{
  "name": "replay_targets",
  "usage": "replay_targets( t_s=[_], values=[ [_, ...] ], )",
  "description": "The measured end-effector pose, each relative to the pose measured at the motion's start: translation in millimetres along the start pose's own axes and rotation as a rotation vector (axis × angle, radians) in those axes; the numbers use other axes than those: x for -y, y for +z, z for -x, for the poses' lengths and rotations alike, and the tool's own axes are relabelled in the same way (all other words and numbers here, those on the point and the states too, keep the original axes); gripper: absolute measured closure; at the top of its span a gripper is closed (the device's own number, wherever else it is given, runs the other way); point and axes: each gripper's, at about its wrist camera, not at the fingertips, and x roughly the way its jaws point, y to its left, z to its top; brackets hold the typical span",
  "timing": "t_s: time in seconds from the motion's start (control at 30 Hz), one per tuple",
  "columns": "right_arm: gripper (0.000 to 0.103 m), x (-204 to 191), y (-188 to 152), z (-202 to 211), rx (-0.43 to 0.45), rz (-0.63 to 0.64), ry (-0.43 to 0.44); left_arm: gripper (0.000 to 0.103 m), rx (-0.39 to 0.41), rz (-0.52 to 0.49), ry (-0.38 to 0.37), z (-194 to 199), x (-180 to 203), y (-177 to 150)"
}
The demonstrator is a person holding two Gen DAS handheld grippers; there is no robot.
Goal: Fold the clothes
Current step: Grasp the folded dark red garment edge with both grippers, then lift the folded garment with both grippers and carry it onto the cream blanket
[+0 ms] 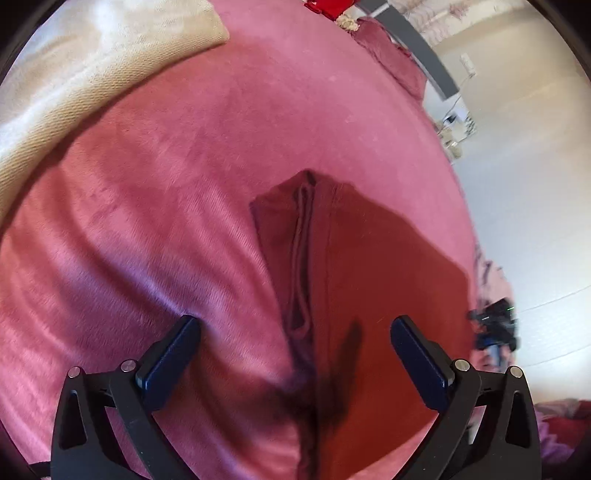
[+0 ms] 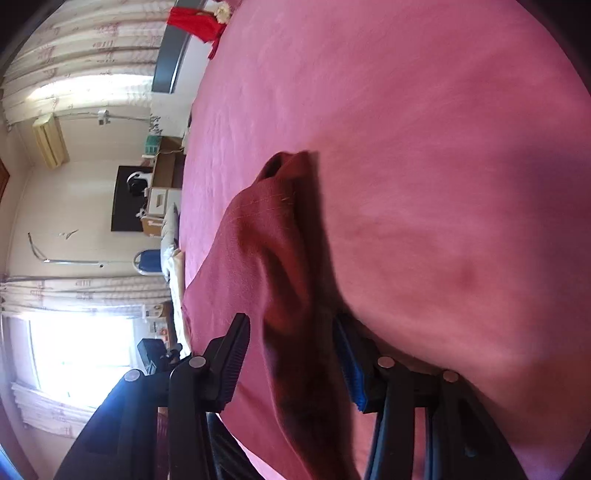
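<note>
A pink bedspread (image 1: 166, 192) covers the bed, and most of it lies bare and smooth to the left of and beyond the dark red garment (image 1: 369, 266). The garment lies folded near the bed's right edge, where the bedspread drops off toward a pale floor (image 1: 524, 177). A cream blanket (image 1: 74, 92) lies over the far left corner of the bed, well apart from the garment. At the far end sit a red cloth (image 1: 328, 6) and a grey headboard (image 1: 417, 48). In the right wrist view the bed's edge runs down the left side of the garment, with curtains (image 2: 81, 48) and a bright window (image 2: 77, 350) across the room.

The left gripper (image 1: 295, 339) hovers over the near end of the garment with its fingers wide apart. One finger (image 1: 170, 354) stands over bare bedspread, the other over the red cloth. A folded seam of the garment runs up between them. Whether the fingers touch the fabric cannot be told.

The right gripper (image 2: 291, 354) also has its fingers apart. A raised ridge of the garment (image 2: 266, 251) passes between them. The blue-padded finger (image 2: 351, 369) lies close against the bedspread side of that ridge, and the black finger sits over the flat cloth toward the bed's edge. Nothing is clamped.
</note>
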Motion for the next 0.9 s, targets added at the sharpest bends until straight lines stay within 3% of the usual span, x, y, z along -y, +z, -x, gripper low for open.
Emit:
replay_targets(
  t_s=[0.23, 0.37, 0.53, 0.7, 0.83, 0.9],
  values=[
    [0.055, -7.5, 3.5, -18.8, -0.070, 0.033, -0.001, 0.000, -0.048, -0.036, -0.126, -13.3, 9.4, 10.2],
    [0.055, -6.6, 4.7, -22.9, -0.093, 0.038, 0.000, 0.000, -0.111, -0.048, -0.241, -31.1, 20.9, 12.5],
    [0.056, -6.9, 5.1, -22.9, -0.116, 0.057, -0.024, 0.000, -0.119, -0.067, -0.235, -37.3, 25.1, 11.5],
    [0.055, -6.4, 2.5, -19.4, -0.092, 0.034, -0.044, 0.000, -0.030, 0.115, -0.239, -30.6, 12.4, 12.2],
    [0.061, -3.5, -8.1, -11.1, -0.034, 0.015, -0.056, 0.000, -0.015, 0.093, -0.130, -35.2, 27.6, 10.0],
    [0.071, -0.8, -9.8, -9.2, -0.024, 0.000, -0.063, 0.000, -0.019, 0.049, -0.067, -38.1, 38.4, 8.4]
  ],
)
